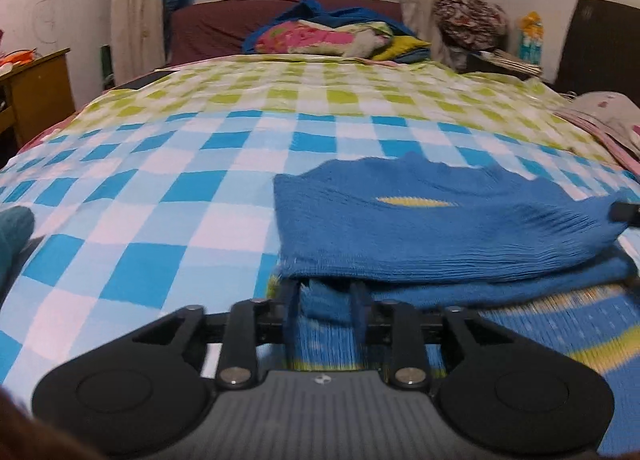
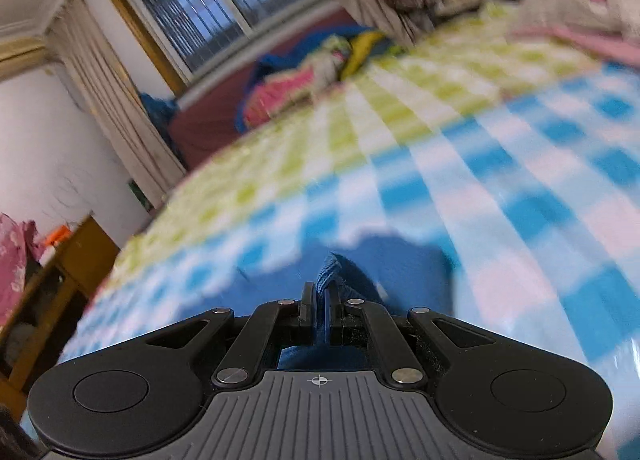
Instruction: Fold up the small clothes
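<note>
On the checked bed [image 1: 168, 196], the blue knit sweater [image 1: 420, 228] lies half-folded, the left gripper [image 1: 325, 292] part-open with fabric between its jaws, the right gripper [image 2: 320, 300] pinched tight on its edge; both should carry level, keeping edges aligned.

Black linkage fingers [image 2: 307, 300], silver screws, ribbed grey base.
</note>
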`<state>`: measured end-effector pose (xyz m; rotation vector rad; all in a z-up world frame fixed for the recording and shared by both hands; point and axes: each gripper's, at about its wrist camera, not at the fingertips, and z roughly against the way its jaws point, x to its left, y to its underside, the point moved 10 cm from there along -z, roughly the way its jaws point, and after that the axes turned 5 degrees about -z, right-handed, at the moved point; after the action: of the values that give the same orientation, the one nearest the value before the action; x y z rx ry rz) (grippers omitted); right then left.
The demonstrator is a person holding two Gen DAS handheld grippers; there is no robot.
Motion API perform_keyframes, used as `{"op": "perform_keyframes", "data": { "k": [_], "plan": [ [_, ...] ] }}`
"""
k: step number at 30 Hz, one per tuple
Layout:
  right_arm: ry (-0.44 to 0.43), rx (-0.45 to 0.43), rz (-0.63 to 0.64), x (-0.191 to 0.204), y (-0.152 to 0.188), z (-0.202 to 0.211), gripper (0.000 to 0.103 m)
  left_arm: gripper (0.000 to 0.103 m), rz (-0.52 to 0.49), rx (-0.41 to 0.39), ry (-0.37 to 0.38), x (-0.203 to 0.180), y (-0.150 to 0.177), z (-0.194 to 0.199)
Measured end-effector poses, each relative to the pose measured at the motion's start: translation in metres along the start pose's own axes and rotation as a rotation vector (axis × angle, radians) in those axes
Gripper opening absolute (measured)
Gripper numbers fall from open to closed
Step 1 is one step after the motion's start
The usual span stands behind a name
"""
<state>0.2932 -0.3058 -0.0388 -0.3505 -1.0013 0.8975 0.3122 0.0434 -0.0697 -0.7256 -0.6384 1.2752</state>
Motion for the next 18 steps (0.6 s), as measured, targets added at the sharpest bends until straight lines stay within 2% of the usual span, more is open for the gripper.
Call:
{"op": "perform_keyframes", "data": {
  "k": [1, 2, 7, 10, 13, 15, 18],
  "plan": [
    [-0.005, 0.014, -0.013, -0.005, 0.006, 0.001, 0.005, 0.05, -0.009, 0.004, 0.004, -0.001, 0.003, 0.004],
    [-0.016, 0.032, -0.026, -0.009, 0.011, 0.001, 0.008, 0.051, -0.019, 0.009, 0.009, -0.002, 0.008, 0.009],
    [-0.068, 0.092, -0.104, -0.015, 0.027, 0.0, 0.01, 0.051, -0.056, 0.021, 0.044, -0.009, 0.022, 0.027],
    [-0.052, 0.089, -0.104, -0.012, 0.029, -0.006, 0.017, 0.052, -0.055, 0.012, 0.065, -0.012, 0.022, 0.034],
    [-0.026, 0.098, -0.147, -0.008, 0.024, -0.017, 0.016, 0.052, -0.053, 0.002, 0.069, -0.013, 0.017, 0.035],
    [-0.025, 0.082, -0.155, 0.001, 0.013, -0.021, 0.009, 0.052, -0.042, -0.011, 0.071, -0.012, 0.01, 0.036],
    [-0.094, 0.008, -0.093, 0.033, -0.013, -0.008, 0.006, 0.052, -0.014, -0.054, 0.078, -0.008, -0.004, 0.041]
  ]
}}
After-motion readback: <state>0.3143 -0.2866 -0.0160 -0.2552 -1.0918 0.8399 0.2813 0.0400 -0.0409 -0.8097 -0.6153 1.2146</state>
